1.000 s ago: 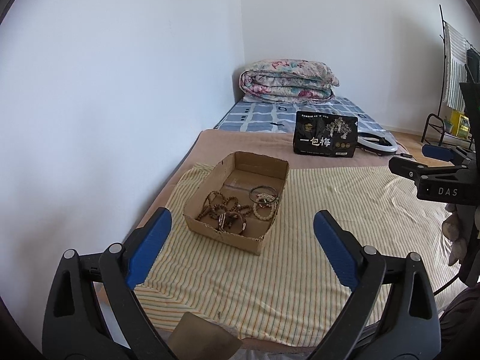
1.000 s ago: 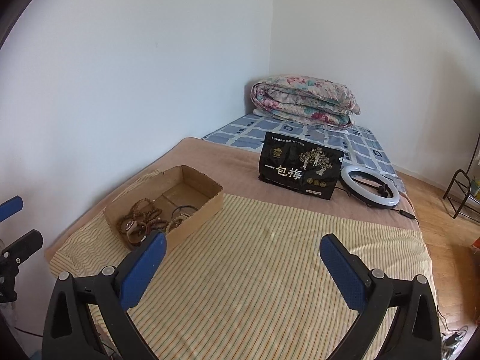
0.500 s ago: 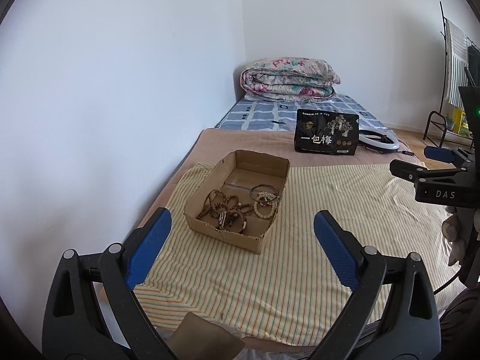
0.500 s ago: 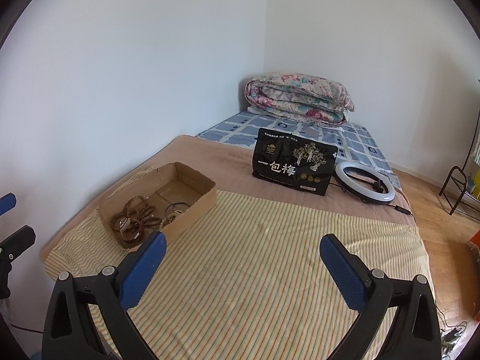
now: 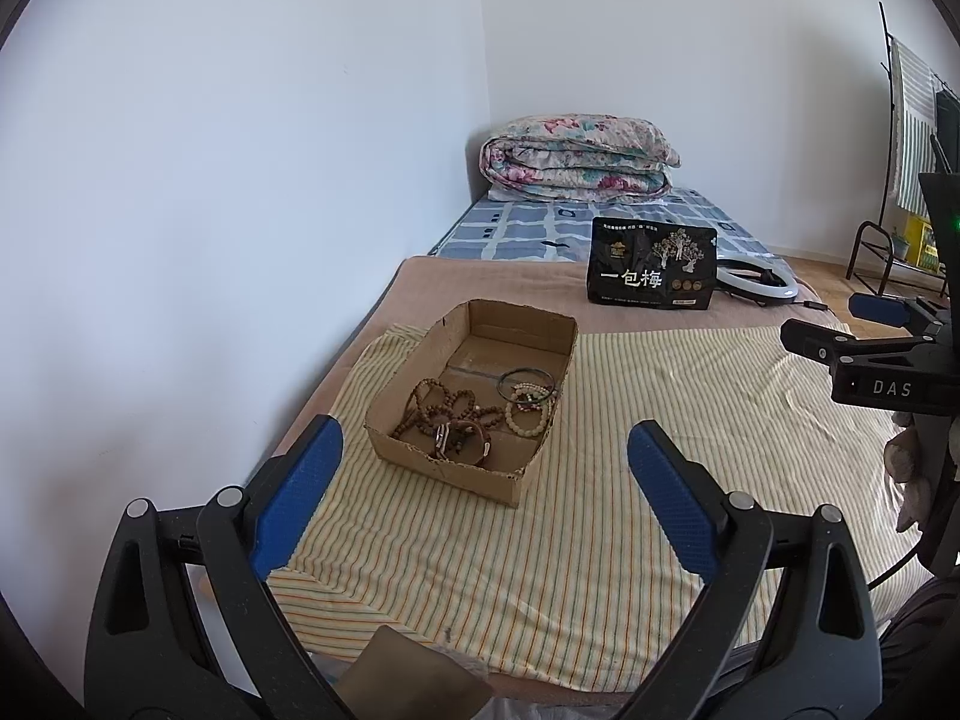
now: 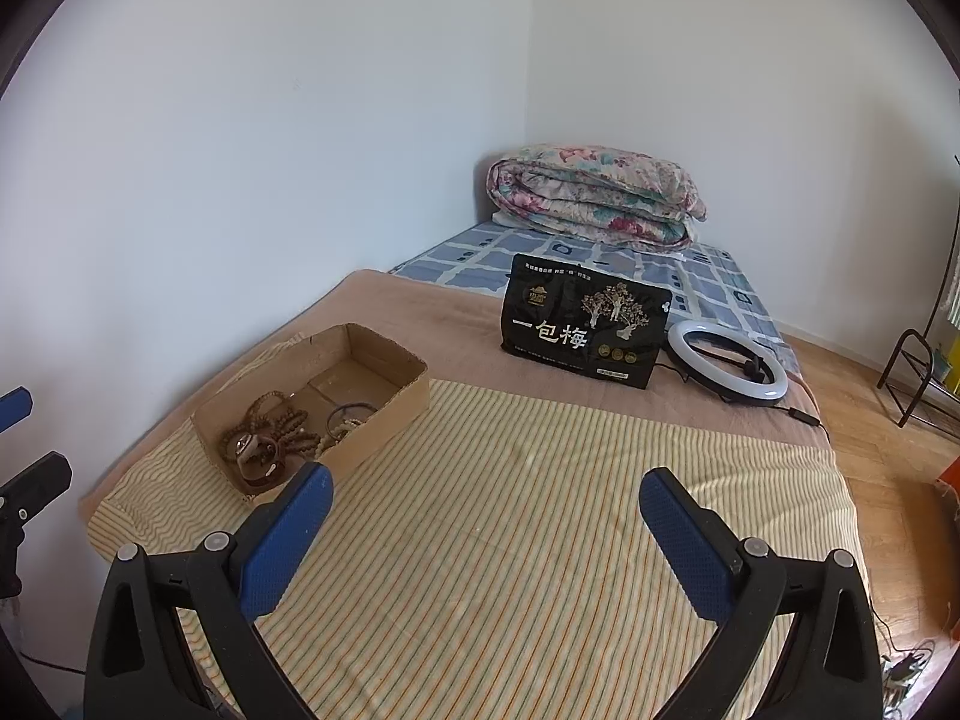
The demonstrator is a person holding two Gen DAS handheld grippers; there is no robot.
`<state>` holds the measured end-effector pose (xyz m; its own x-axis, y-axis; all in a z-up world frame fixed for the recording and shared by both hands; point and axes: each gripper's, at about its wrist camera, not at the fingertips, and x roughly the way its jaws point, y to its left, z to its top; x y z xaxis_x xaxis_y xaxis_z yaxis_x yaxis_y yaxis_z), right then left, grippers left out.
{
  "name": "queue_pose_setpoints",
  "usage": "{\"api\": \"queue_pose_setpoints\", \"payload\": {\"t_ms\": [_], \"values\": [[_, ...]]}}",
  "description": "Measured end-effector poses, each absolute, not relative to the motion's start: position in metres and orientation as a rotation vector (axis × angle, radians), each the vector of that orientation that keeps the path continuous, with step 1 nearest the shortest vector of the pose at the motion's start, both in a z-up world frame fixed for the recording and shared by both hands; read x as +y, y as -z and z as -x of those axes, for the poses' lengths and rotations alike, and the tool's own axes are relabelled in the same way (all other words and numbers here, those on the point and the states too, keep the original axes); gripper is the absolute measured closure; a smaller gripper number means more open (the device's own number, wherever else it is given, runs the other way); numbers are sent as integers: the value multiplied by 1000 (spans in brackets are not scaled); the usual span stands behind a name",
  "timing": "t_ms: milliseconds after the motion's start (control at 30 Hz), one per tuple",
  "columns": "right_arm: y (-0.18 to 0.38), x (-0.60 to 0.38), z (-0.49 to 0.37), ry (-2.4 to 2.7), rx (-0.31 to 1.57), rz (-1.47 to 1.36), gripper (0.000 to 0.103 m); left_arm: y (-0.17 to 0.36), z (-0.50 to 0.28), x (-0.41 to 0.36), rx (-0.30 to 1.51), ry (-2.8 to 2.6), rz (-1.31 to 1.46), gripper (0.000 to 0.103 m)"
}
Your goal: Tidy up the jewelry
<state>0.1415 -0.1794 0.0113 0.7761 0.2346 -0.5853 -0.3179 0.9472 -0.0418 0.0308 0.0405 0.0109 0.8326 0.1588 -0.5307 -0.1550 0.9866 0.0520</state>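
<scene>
A shallow cardboard box (image 5: 420, 372) sits on the striped cloth (image 5: 600, 510) near the wall. It holds several bead bracelets (image 5: 447, 414), a dark bangle (image 5: 523, 376) and pale bead strings (image 5: 528, 417). The box also shows in the right wrist view (image 6: 384, 426) at the left, with the beads (image 6: 270, 438) inside. My left gripper (image 5: 483, 462) is open and empty, above the cloth just short of the box. My right gripper (image 6: 483, 510) is open and empty over the middle of the cloth, right of the box.
A black printed bag (image 6: 585, 330) stands behind the cloth, with a white ring light (image 6: 726, 369) and its cable to its right. A folded floral quilt (image 6: 594, 195) lies at the bed's far end. The wall runs along the left. A metal rack (image 6: 918, 378) stands on the wooden floor at right.
Both grippers have pulled back and lifted slightly, so the box and bag look a little farther away. Both stay open. Nothing on the bed has moved.
</scene>
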Motion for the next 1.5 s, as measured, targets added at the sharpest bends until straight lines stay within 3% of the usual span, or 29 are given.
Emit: {"api": "queue_pose_setpoints", "payload": {"t_ms": [1500], "values": [[-10, -174, -139, -300, 621, 149, 0, -7, -28, 37, 545, -180, -15, 5]]}}
